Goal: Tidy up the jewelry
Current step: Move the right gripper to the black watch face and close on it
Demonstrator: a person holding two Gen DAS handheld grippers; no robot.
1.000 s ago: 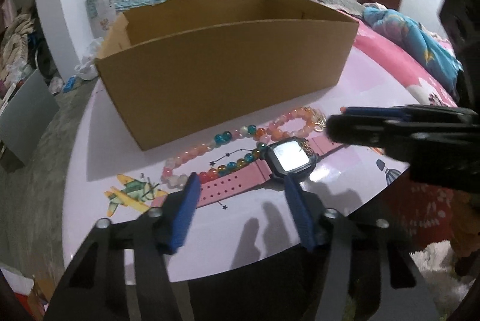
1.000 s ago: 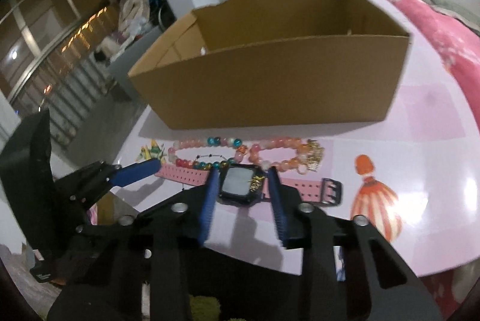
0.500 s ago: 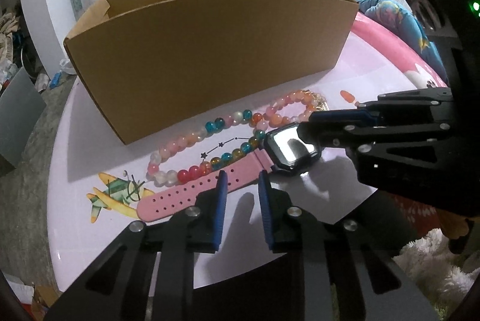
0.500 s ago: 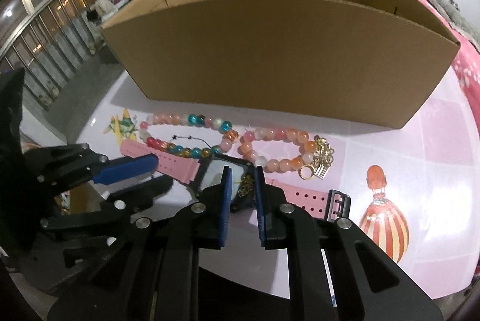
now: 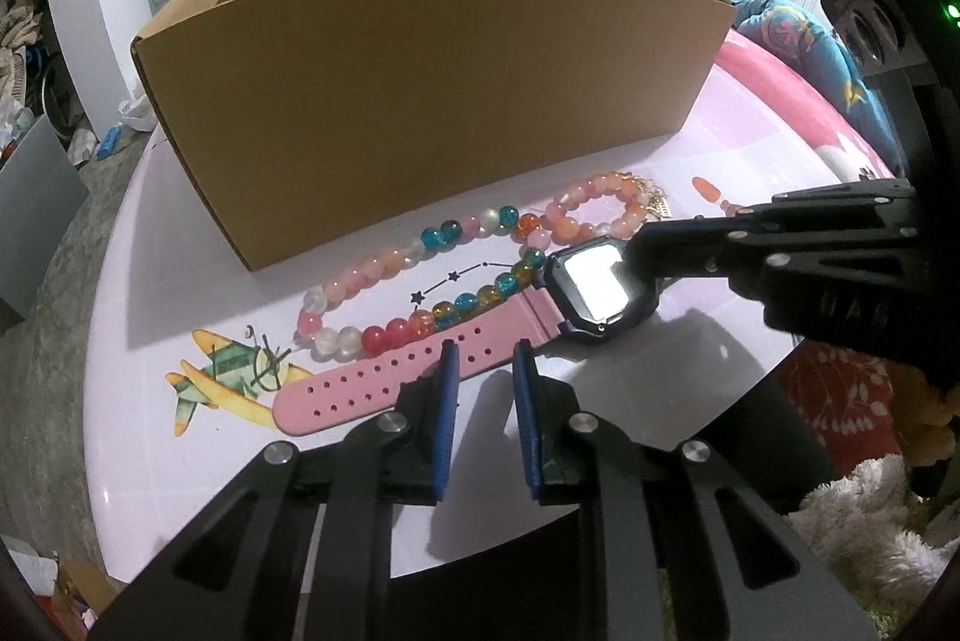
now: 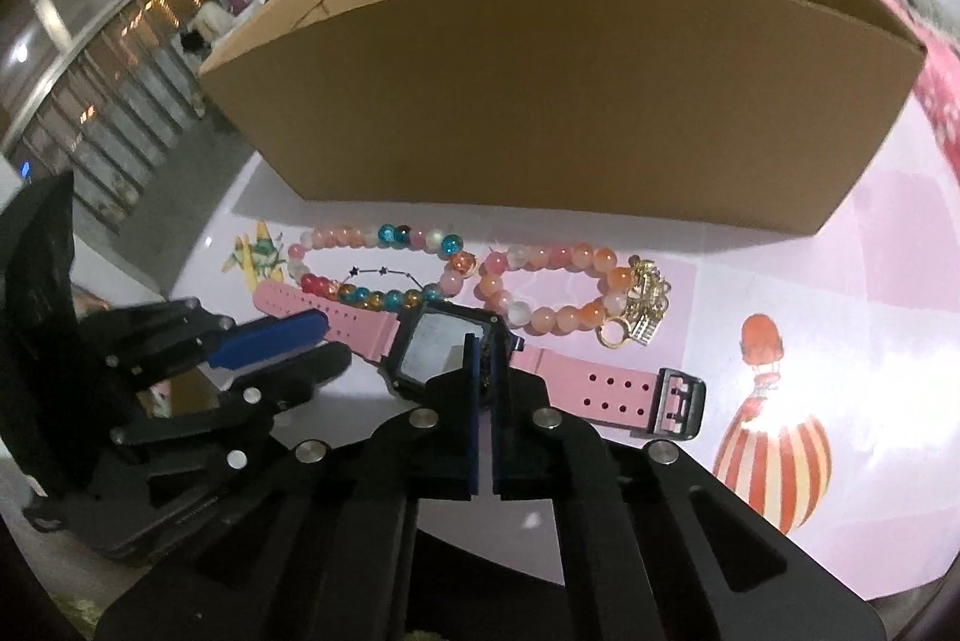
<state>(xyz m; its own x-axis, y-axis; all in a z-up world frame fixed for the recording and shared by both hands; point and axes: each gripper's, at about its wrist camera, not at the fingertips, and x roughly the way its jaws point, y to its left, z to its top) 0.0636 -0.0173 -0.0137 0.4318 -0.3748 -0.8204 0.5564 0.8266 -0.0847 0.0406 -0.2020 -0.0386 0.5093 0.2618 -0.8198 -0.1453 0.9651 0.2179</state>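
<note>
Watch [image 6: 447,350] flat, strap lengthwise along box [image 6: 570,101]; right claw [image 6: 482,353] clamped shut, left claw [image 5: 483,359] narrow.

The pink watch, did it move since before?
No. The pink watch lies beside the painted airplane and under the beaded bracelet as before; only the cameras came closer.
</note>
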